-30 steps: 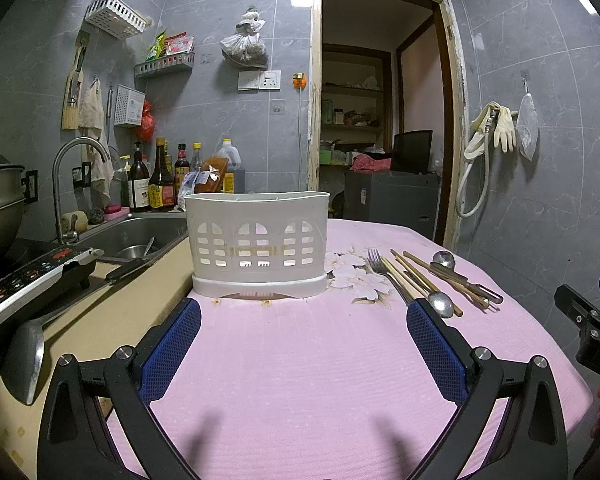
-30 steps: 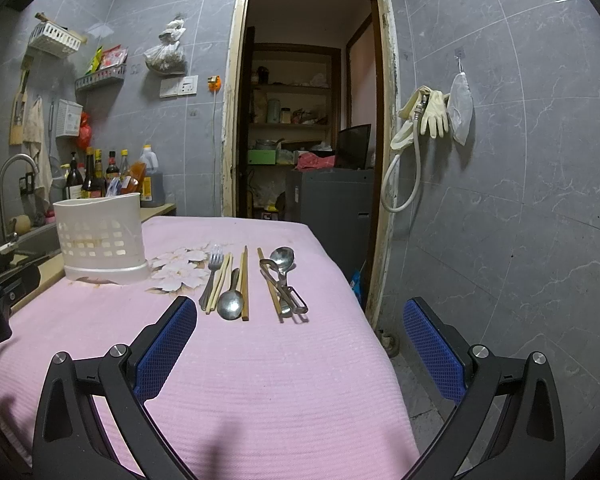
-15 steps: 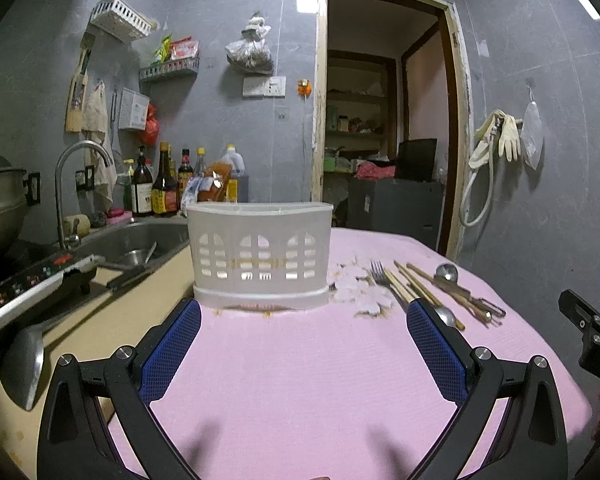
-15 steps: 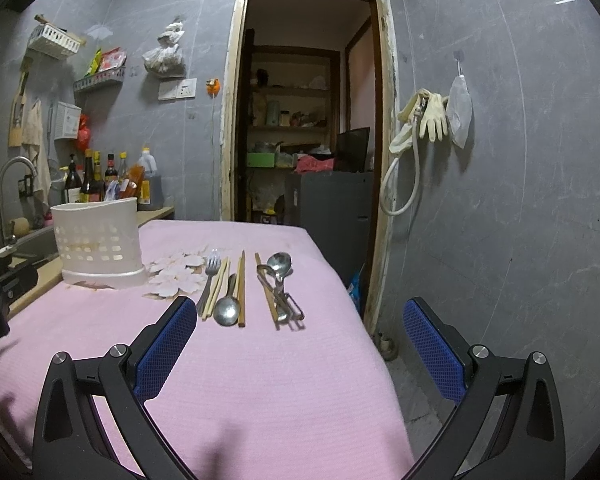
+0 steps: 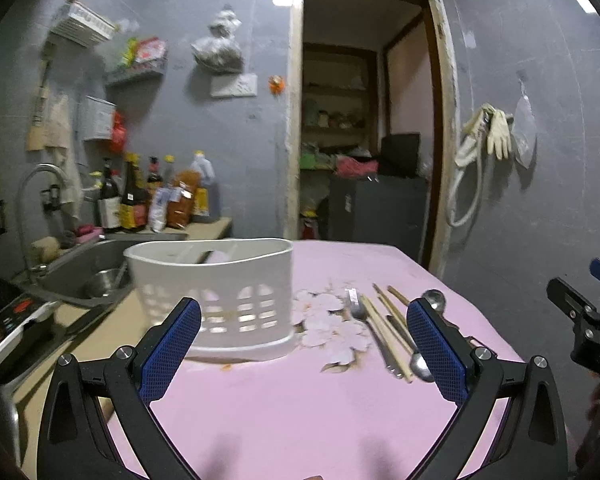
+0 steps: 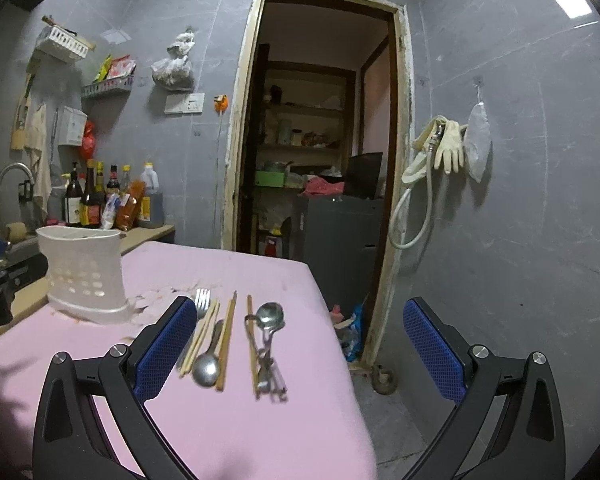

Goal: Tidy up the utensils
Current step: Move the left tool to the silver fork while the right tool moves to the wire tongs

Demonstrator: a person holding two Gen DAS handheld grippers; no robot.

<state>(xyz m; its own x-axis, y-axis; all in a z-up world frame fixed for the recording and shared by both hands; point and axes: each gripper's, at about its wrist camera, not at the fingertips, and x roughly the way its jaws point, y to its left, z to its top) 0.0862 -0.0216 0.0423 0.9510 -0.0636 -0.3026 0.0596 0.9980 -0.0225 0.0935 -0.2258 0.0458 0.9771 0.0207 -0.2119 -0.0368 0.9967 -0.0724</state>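
Note:
A white slotted utensil basket (image 5: 216,300) (image 6: 85,276) stands upright on the pink tablecloth (image 5: 284,408). To its right lie a fork (image 6: 202,300), wooden chopsticks (image 6: 225,344), a spoon (image 6: 206,366), a second spoon (image 6: 270,315) and a metal tool (image 6: 269,372), side by side. My left gripper (image 5: 304,344) is open and holds nothing, just short of the basket and the cutlery. My right gripper (image 6: 300,348) is open too, with its left finger beside the fork and chopsticks. The right gripper's body (image 5: 584,320) shows at the left wrist view's right edge.
A steel sink (image 5: 88,272) with a tap and a stove panel (image 5: 8,324) lie left of the table. Bottles (image 6: 88,200) stand on the counter at the back. The table's right edge drops to the floor by an open doorway (image 6: 316,152).
Both grippers have moved forward and higher, so the basket and cutlery look nearer. Both stay open. Nothing on the table has moved.

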